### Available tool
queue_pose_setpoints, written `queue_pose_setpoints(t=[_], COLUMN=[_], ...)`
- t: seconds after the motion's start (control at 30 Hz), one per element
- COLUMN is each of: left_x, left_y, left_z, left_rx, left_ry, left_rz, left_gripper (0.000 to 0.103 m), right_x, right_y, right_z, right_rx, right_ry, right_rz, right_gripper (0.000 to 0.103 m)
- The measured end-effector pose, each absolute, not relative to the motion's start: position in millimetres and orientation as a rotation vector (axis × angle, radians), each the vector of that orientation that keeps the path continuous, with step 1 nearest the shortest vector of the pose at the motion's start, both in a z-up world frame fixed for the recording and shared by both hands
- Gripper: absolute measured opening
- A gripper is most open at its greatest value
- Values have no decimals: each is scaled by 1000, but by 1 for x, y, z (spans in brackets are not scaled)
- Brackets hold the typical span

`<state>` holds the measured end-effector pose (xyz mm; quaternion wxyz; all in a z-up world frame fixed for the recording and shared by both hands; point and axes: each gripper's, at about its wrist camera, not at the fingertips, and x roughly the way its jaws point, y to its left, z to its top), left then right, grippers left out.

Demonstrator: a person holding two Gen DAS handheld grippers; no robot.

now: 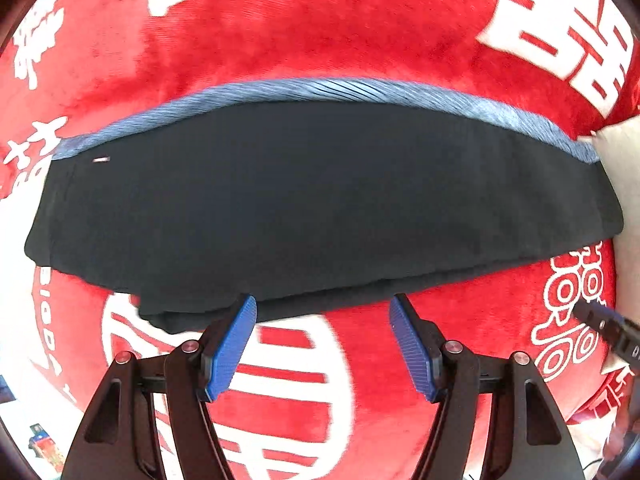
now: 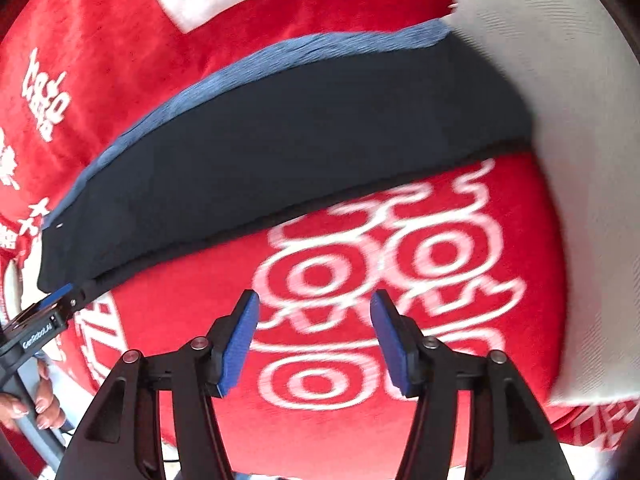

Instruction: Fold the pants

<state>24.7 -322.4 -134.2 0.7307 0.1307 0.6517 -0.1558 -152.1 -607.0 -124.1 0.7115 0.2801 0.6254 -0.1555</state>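
The black pants [image 1: 312, 200] lie folded in a long flat band on the red blanket [image 1: 280, 40], over a blue ribbed cloth [image 1: 360, 90] that shows along their far edge. My left gripper [image 1: 323, 308] is open and empty at the pants' near edge. The pants also show in the right wrist view [image 2: 280, 152]. My right gripper [image 2: 315, 304] is open and empty above the blanket, short of the pants. The right gripper's tip shows at the right in the left wrist view [image 1: 608, 326]; the left gripper's tip shows at the left in the right wrist view [image 2: 60, 300].
The red blanket [image 2: 360, 264] with white characters covers the whole surface. A white cloth [image 2: 568, 160] lies at the right end of the pants; it also shows in the left wrist view [image 1: 624, 184]. A hand [image 2: 40, 404] holds the left gripper's handle.
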Motion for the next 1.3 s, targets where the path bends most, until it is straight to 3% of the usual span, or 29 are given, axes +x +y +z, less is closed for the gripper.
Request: queue_pose_setpoints(t=[0.23, 0.57, 0.87, 0.9, 0.97, 1.0, 1.1, 1.2, 1.3], left_x=[60, 113, 124, 120, 117, 115, 106, 90, 75], left_y=[-273, -189, -186, -192, -200, -204, -214, -222, -225], left_z=[-121, -155, -192, -190, -190, -190, -184, -180, -188], left_rx=[240, 223, 200, 203, 216, 222, 266, 351, 418], left_ry=[1374, 1394, 1438, 1435, 1428, 1429, 1414, 1386, 1372], left_rz=[-309, -230, -292, -306, -334, -350, -411, -463, -479], left_gripper=[70, 70, 70, 70, 70, 70, 70, 70, 70], right_x=[-125, -52, -26, -26, -22, -22, -24, -27, -35], right_y=[-534, -416, -401, -404, -405, -407, -410, -399, -389], right_z=[-120, -151, -179, -181, -191, -195, -185, -158, -167], right_rx=[753, 1041, 1202, 1224, 1269, 1275, 1257, 1066, 952], right_ry=[1330, 1235, 1140, 1128, 1138, 1164, 1161, 1174, 1252], right_rz=[-231, 3, 4, -5, -32, -61, -80, -81, -129], right_gripper=[62, 62, 60, 59, 42, 13, 9, 9, 8])
